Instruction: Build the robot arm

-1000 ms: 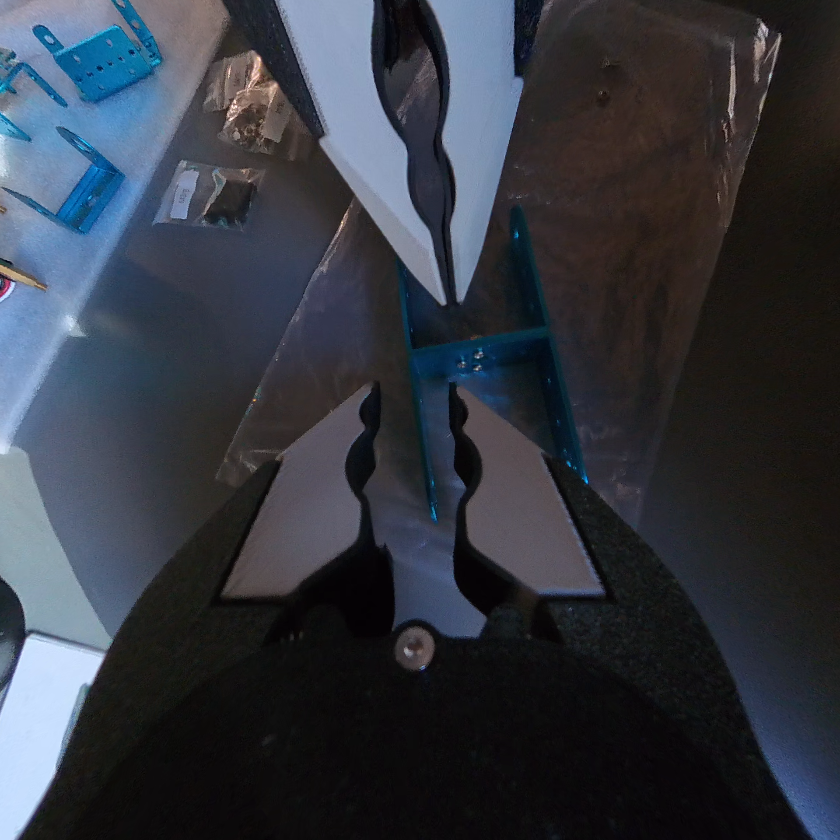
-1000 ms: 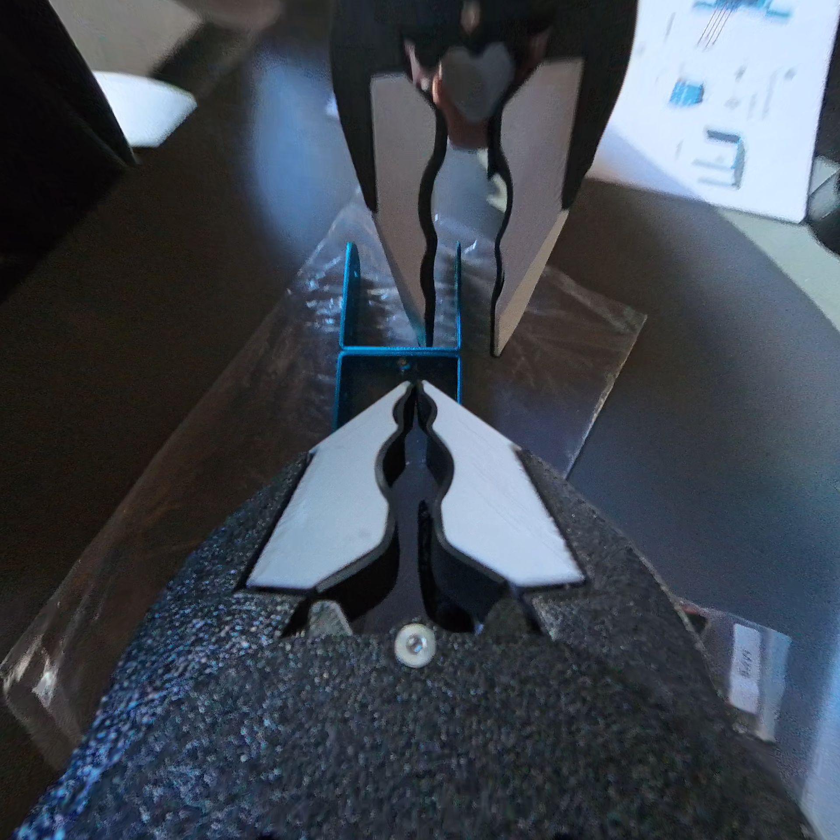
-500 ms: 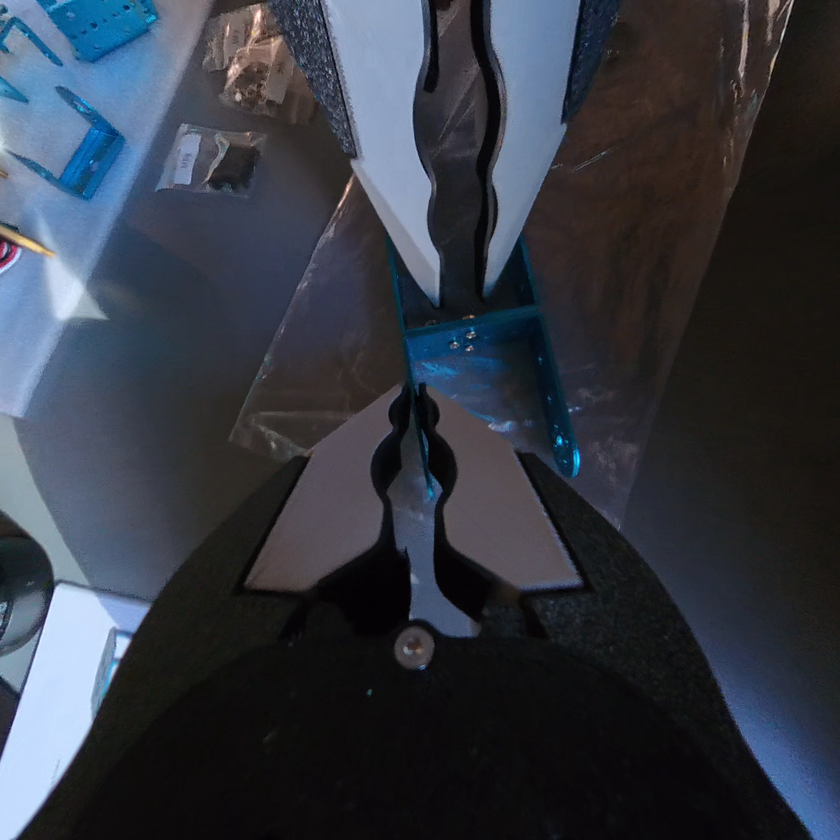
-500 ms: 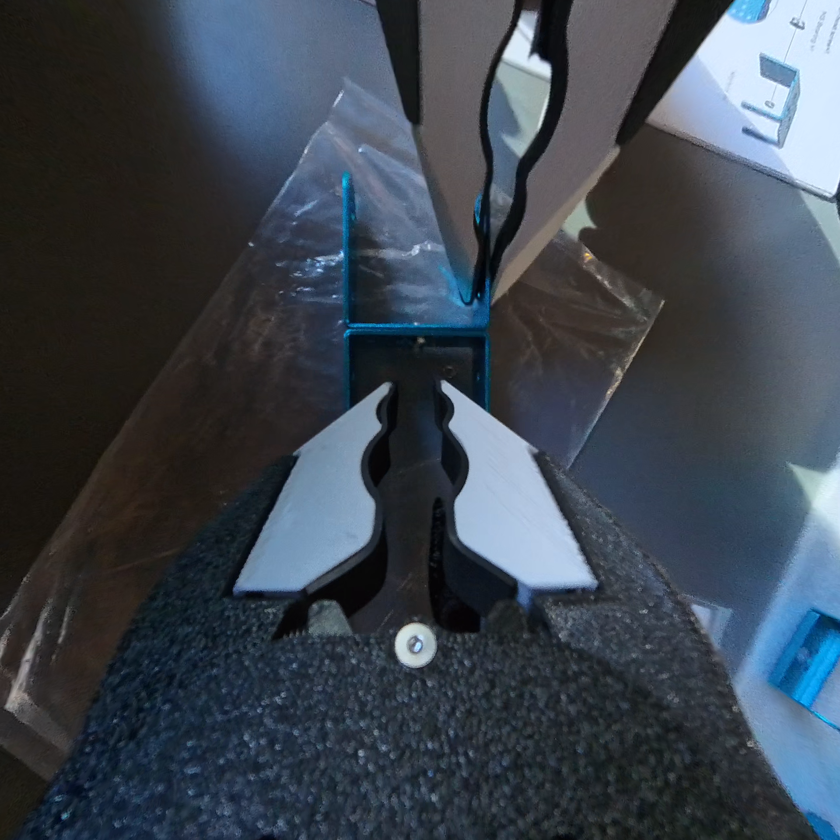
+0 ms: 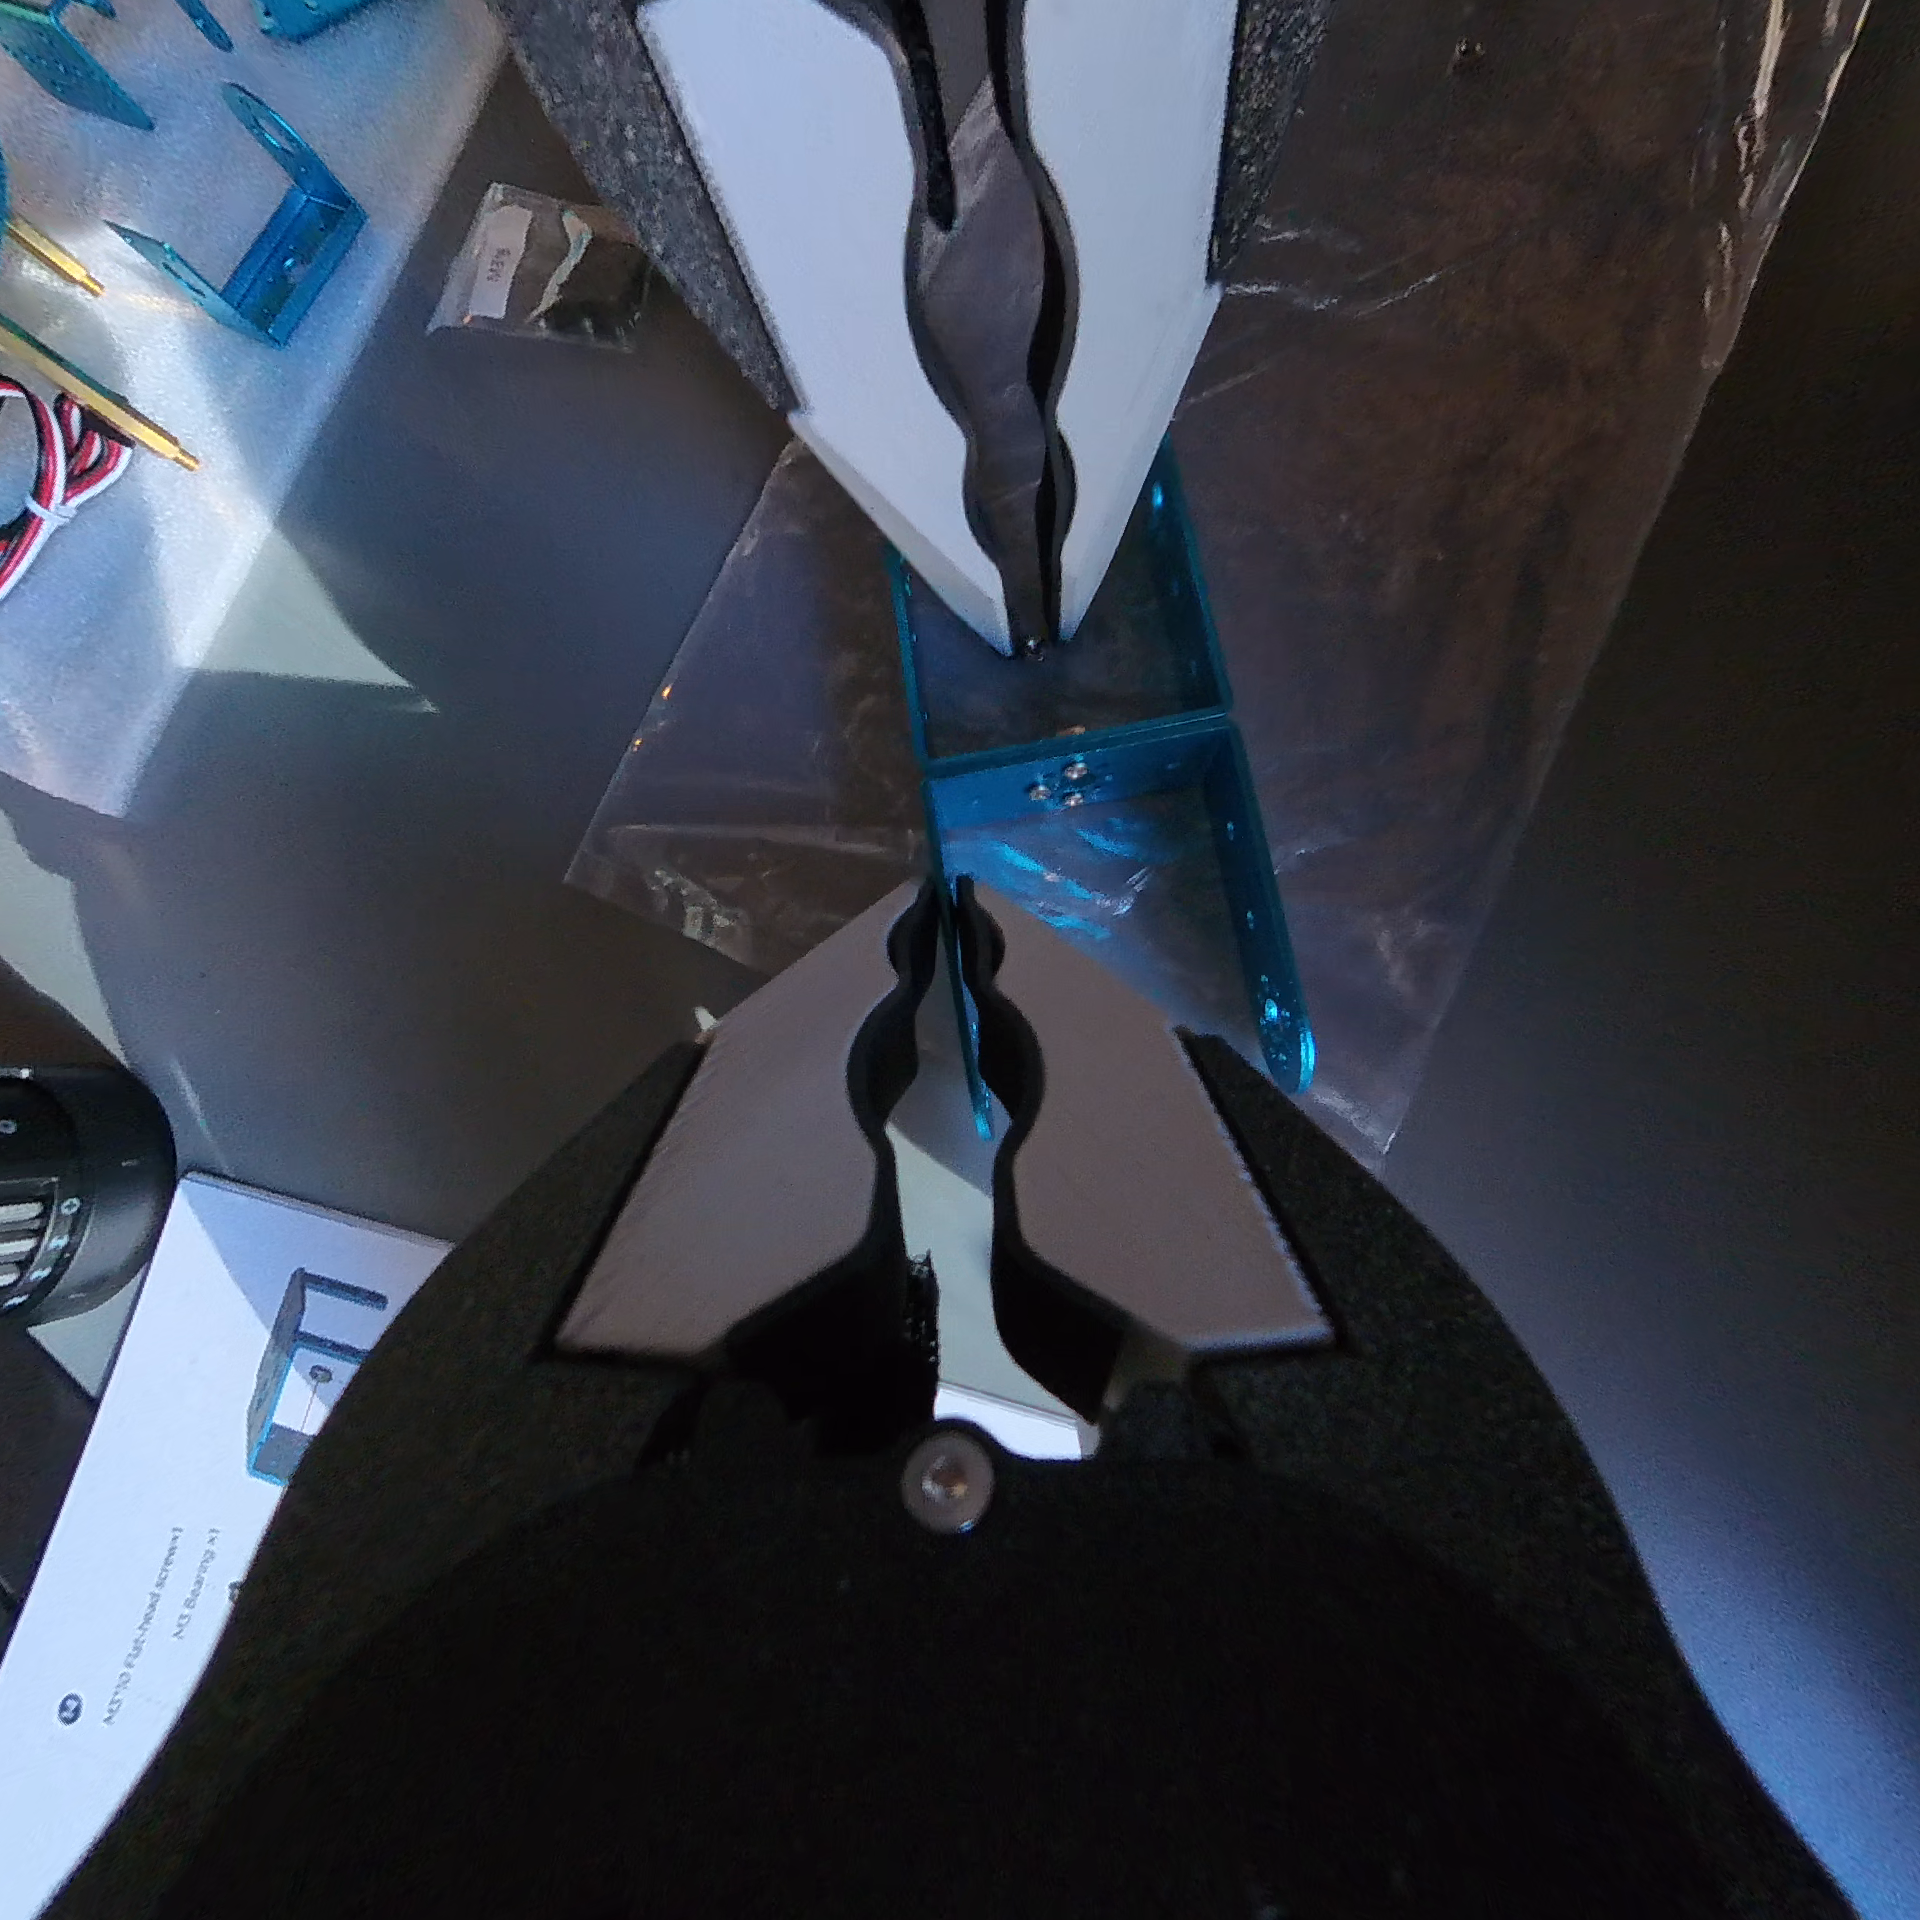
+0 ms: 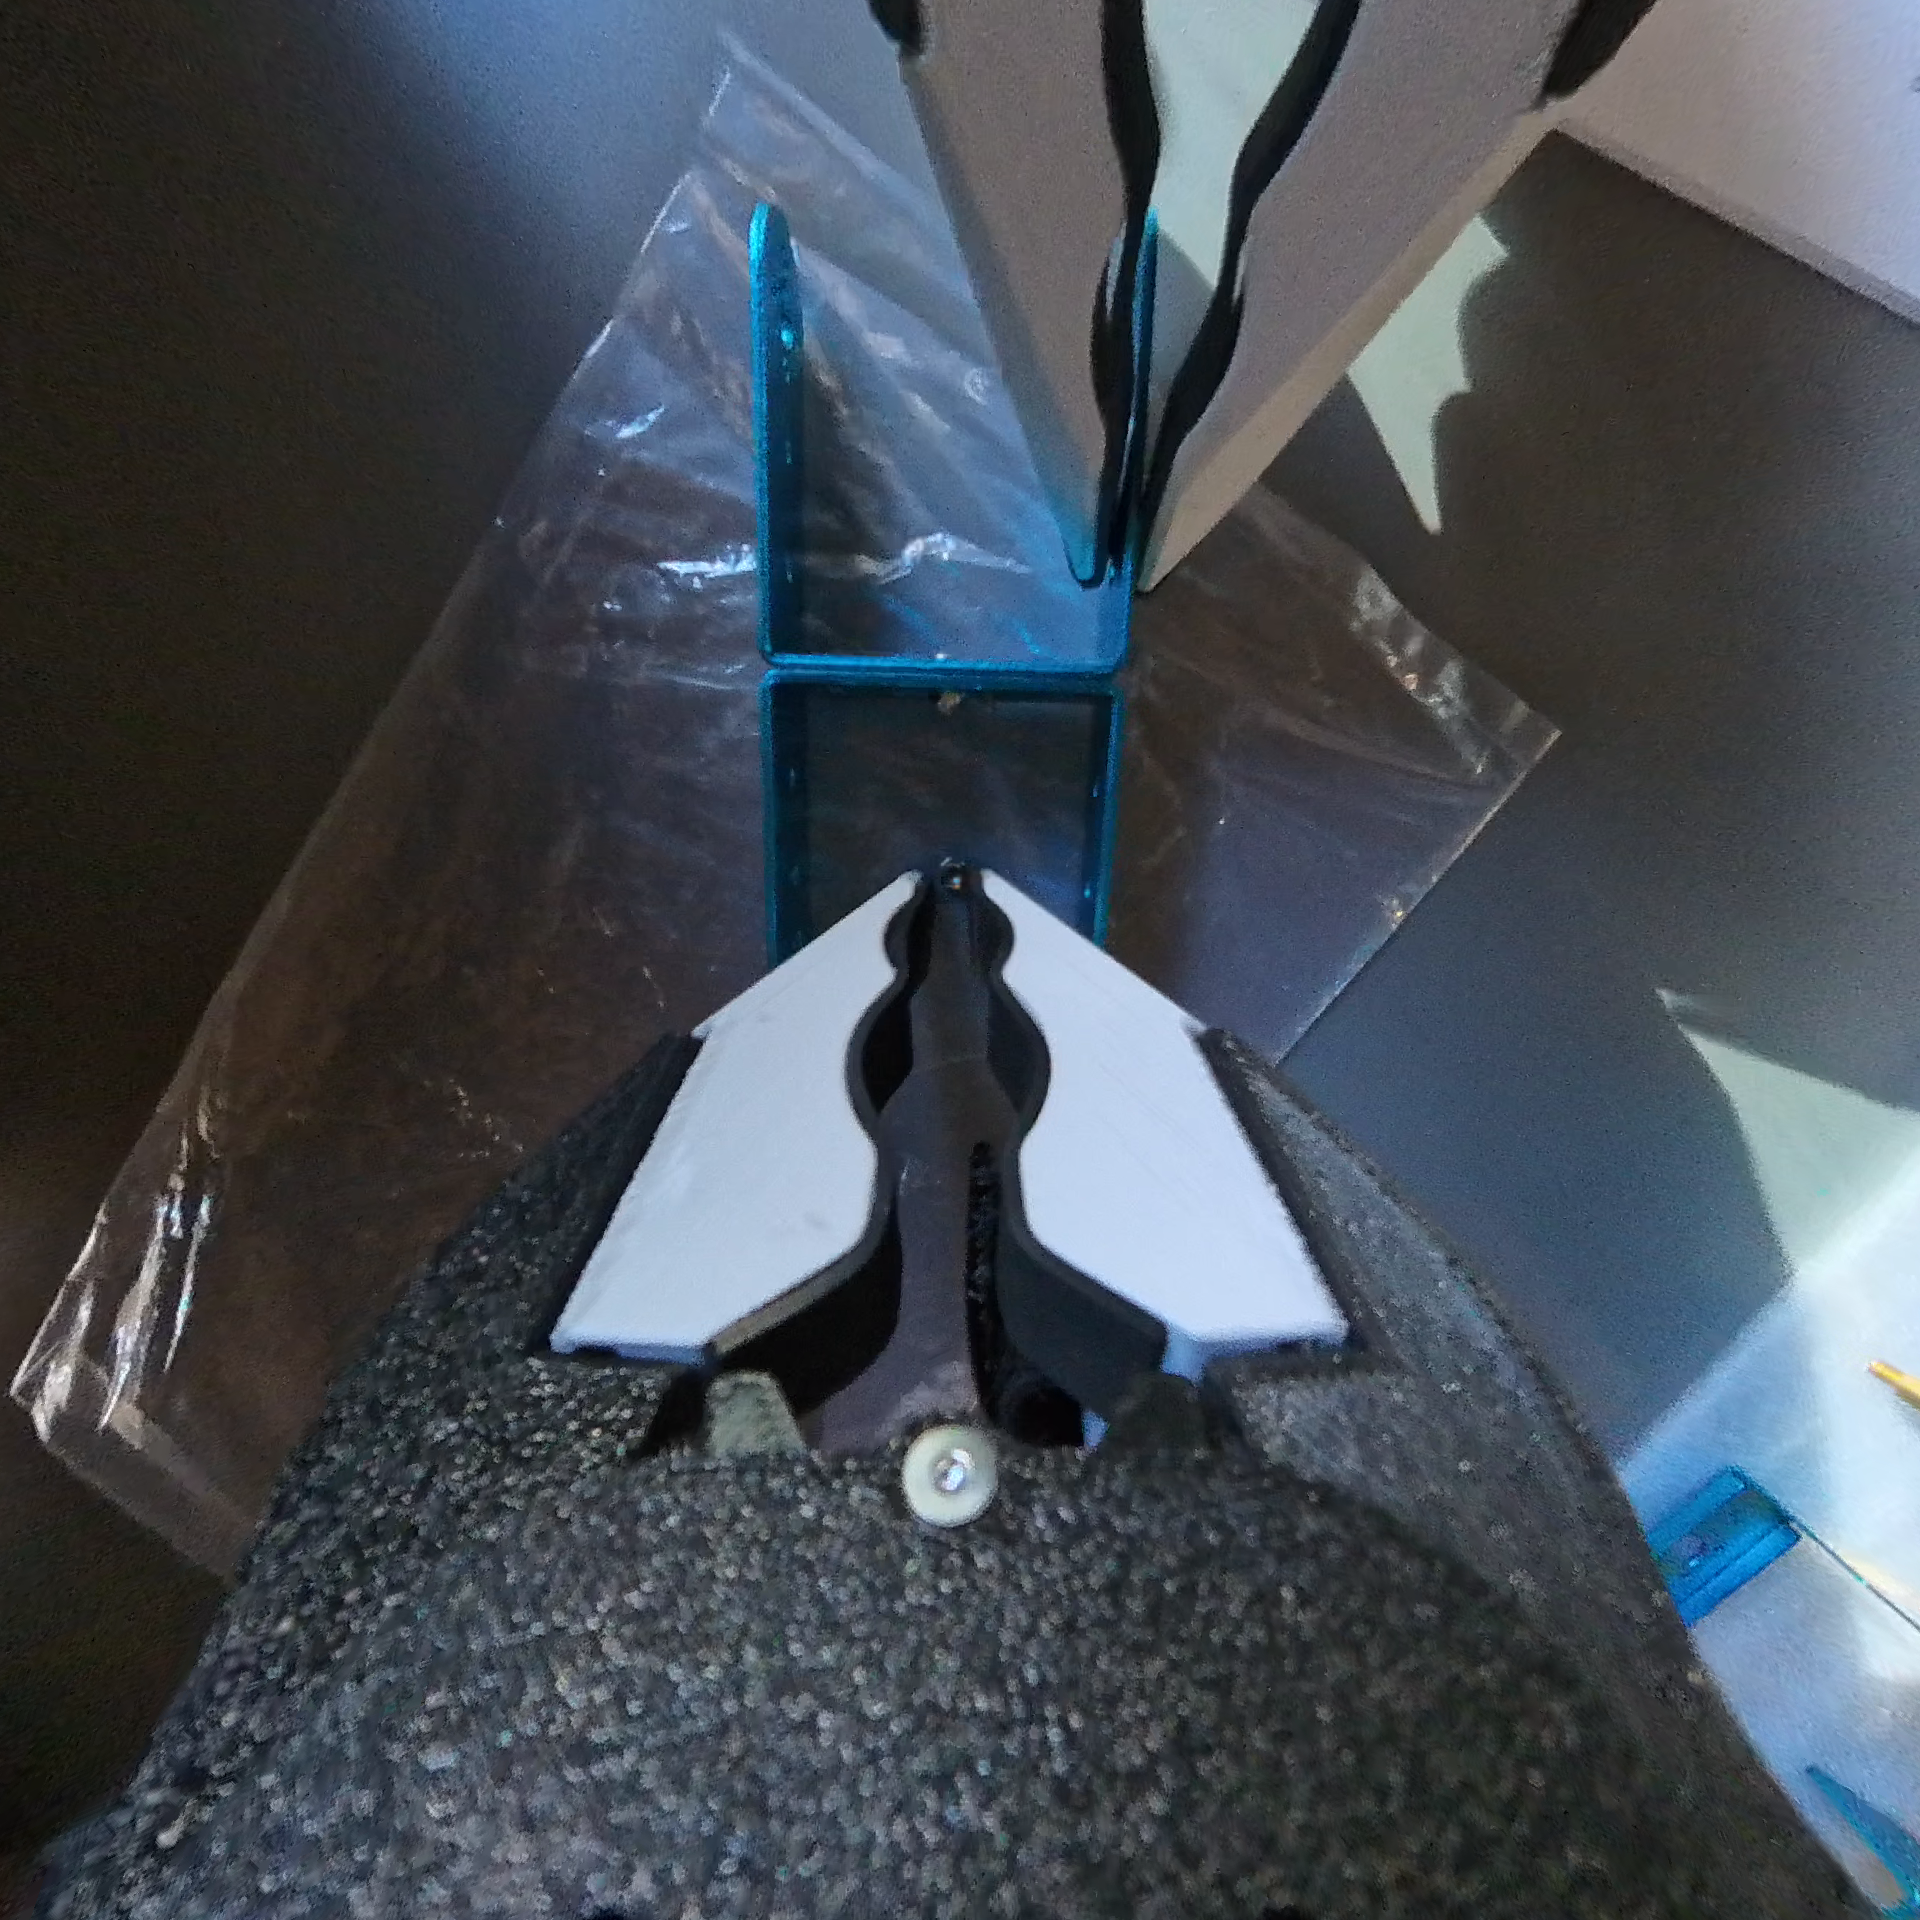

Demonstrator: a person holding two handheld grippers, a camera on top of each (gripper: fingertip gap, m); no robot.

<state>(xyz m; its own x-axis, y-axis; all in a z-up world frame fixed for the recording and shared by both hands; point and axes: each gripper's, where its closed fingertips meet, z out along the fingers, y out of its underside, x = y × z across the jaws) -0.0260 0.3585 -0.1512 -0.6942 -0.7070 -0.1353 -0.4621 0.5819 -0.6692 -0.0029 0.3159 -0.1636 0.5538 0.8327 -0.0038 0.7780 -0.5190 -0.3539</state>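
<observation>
The left gripper (image 5: 948, 888) was closed on one side plate of a blue H-shaped bracket (image 5: 1101, 790), the thin plate pinched edge-on between its fingertips. The right gripper (image 6: 948, 876) was nearly closed, and a tiny dark part (image 6: 948, 878) sat at its tips; whether this was a screw or a nut was too small to make out, and how firmly it was held could not be told. In the left wrist view the same tips (image 5: 1034, 639) came down inside the far half of the bracket, just beside the cross plate with its small fasteners (image 5: 1062, 781).

The bracket lay on a clear plastic bag (image 6: 582, 790) spread over the dark worktop (image 6: 260, 364). The bag's far corner was cut off by the frame, and the gripper bodies hid its near edge and the near ends of the bracket's arms.

Toward the worktop's left edge a white sheet (image 5: 197, 416) carried more blue brackets (image 5: 281, 260), brass standoffs (image 5: 135, 426) and red-and-white wires (image 5: 52, 488), all partly cropped. A small parts bag (image 5: 540, 275) lay near it, contents unclear. A printed sheet (image 5: 156, 1455) and a black cylinder (image 5: 62, 1174) sat at the near left, half hidden.
</observation>
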